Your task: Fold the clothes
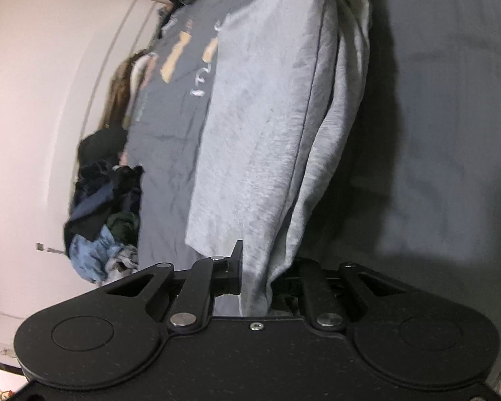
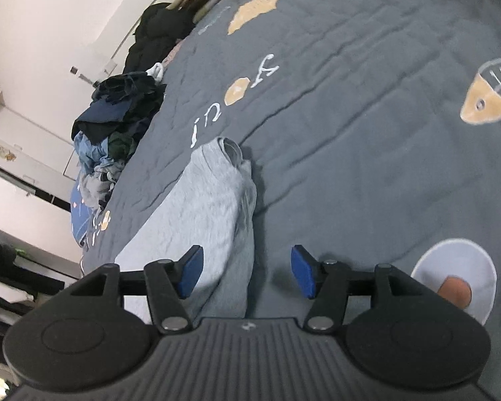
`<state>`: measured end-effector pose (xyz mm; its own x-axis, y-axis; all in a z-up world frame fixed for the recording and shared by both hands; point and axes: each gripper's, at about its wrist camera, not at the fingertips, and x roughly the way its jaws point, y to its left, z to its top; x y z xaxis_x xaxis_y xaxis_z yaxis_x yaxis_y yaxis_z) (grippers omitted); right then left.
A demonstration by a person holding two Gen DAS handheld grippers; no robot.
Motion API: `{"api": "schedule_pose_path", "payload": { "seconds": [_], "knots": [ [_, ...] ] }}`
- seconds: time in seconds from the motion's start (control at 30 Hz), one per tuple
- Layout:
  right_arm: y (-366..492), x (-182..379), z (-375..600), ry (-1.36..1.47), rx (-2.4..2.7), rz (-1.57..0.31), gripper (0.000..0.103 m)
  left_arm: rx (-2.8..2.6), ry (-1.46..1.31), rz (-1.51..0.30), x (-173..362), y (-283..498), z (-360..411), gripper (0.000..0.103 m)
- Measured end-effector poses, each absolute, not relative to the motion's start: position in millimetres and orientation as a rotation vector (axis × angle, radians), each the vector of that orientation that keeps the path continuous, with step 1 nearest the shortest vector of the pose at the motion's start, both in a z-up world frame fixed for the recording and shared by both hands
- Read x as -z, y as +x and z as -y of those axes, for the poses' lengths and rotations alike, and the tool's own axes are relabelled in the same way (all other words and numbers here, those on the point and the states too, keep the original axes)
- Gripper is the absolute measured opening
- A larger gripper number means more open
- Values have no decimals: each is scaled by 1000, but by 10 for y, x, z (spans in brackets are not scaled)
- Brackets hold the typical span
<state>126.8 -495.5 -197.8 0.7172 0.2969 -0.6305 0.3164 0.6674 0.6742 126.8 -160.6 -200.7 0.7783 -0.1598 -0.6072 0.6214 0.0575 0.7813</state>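
Grey garment [image 1: 260, 127] edge clamped in left tool [image 1: 255, 277], right tool [image 2: 247, 272] apart, open bedspread [image 2: 367, 133] beyond.

Grey garment [image 1: 267, 133] hides the left claw's [image 1: 257, 267] right finger.

Left gripper [image 1: 255, 275]: matte black, speckled housing with two round raised discs, silver pivot pins, one small screw at centre, angular link arms. Right gripper [image 2: 247, 272]: black ribbed housing with small pale logo, same discs and pins, blue pads [image 2: 192, 272] on fingers.
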Motion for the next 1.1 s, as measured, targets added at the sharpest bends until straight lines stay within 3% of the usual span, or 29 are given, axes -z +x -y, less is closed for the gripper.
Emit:
{"api": "schedule_pose_path", "payload": {
  "seconds": [0.03,0.13,0.17,0.5,0.9,1.1],
  "knots": [
    [1277,1985,4970,863,13,-794,57,635,1406,-420,2023,1284,1579,18],
    [1326,2014,5025,890,16,-789,57,642,1492,-446,2036,1204,1505,46],
    [1338,2017,5044,899,17,-786,58,640,1521,-455,2033,1169,1477,49],
    [1716,2077,5151,926,-52,-767,67,591,1259,-373,1506,616,1490,51],
    [2180,2312,4901,809,-197,-815,78,585,1025,-314,1555,433,1819,51],
    [2365,2451,4997,894,-229,-759,83,552,965,-340,1610,438,1815,52]
  ]
}}
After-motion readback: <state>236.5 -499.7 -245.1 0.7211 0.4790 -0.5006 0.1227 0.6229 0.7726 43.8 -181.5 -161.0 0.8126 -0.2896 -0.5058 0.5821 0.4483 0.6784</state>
